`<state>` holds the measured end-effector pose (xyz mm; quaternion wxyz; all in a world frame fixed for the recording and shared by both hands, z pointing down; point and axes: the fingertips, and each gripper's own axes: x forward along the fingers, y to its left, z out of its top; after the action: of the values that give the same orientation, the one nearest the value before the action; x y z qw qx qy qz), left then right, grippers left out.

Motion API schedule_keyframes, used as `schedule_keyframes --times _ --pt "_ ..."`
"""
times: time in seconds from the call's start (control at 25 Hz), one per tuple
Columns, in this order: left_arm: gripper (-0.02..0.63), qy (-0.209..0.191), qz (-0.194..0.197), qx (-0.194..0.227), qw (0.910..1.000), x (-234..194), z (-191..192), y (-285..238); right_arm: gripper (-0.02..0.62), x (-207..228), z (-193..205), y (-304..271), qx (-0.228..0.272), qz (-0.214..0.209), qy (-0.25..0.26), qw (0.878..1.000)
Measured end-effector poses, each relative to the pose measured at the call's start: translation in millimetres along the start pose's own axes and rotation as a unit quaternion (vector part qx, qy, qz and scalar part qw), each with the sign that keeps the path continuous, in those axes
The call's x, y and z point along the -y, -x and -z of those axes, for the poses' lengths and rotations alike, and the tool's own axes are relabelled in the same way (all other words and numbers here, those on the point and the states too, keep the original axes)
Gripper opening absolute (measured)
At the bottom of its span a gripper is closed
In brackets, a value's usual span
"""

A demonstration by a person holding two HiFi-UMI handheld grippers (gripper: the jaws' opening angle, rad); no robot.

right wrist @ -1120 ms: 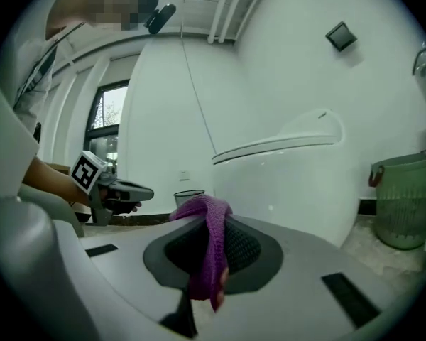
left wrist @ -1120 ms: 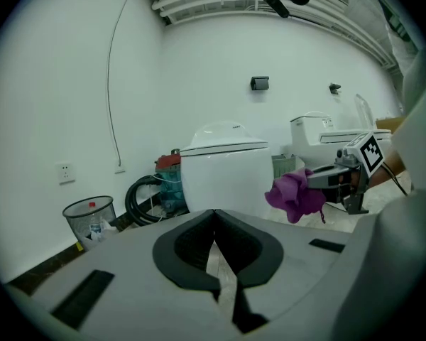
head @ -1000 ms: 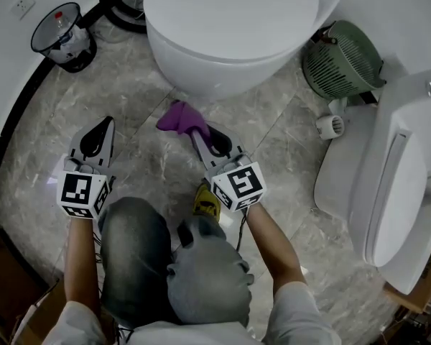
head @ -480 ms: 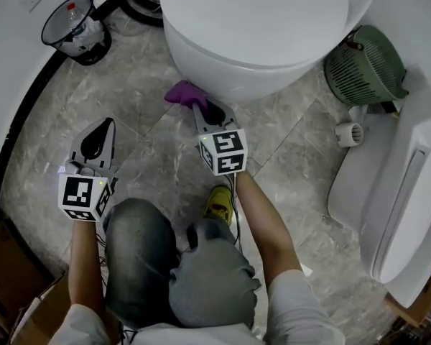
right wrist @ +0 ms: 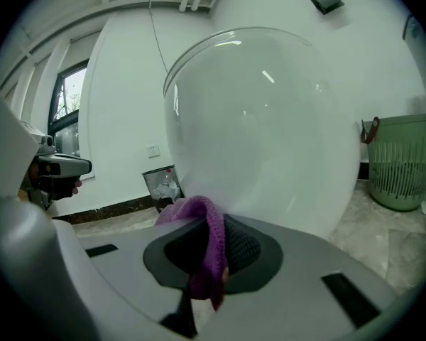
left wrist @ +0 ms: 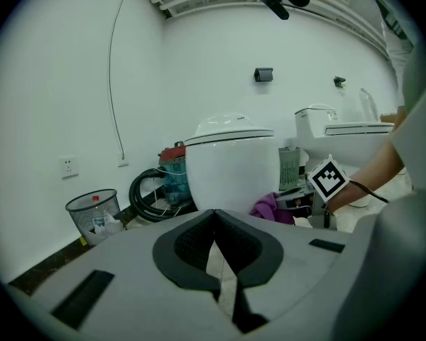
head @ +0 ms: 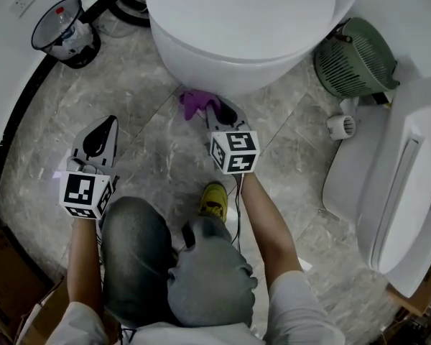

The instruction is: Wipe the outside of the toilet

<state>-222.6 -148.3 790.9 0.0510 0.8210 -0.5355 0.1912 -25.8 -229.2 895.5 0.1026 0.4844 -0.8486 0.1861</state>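
Note:
The white toilet (head: 244, 27) fills the top of the head view, its lid down. My right gripper (head: 214, 111) is shut on a purple cloth (head: 196, 102) and holds it low against the front of the bowl's base. In the right gripper view the cloth (right wrist: 206, 244) hangs between the jaws, with the bowl (right wrist: 263, 133) close ahead. My left gripper (head: 100, 136) hangs over the floor to the left, shut and with nothing in it. In the left gripper view the toilet (left wrist: 231, 165) and the cloth (left wrist: 270, 208) lie ahead of the left gripper (left wrist: 214, 222).
A wire waste bin (head: 63, 33) stands at the far left by the wall, with black hose coils (head: 126, 2) beside it. A green basket (head: 355, 60) sits right of the toilet. A second white toilet (head: 402, 185) is at the right. My yellow shoe (head: 214, 198) is on the marble floor.
My right gripper has carried the cloth forward and to the right, from the open floor to under the front of the bowl. The left gripper has stayed where it was.

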Motion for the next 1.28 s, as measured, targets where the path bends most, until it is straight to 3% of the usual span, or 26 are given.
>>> schedule_keyframes --times 0.64,0.92,1.28 --pt "0.012 0.004 0.016 0.007 0.9998 8.5 -1.4 -6.4 0.057 80.2 4.3 34.8 0.006 0.092 -0.063 0.994" --pt "0.014 0.006 0.009 0.007 0.9999 2.6 -0.2 -2.8 0.057 118.0 4.3 52.5 0.028 0.163 -0.127 0.978" --pt "0.012 0.011 0.014 0.017 0.9997 7.9 -6.7 -2.0 0.057 134.5 -19.2 116.4 0.084 0.163 -0.164 0.969"
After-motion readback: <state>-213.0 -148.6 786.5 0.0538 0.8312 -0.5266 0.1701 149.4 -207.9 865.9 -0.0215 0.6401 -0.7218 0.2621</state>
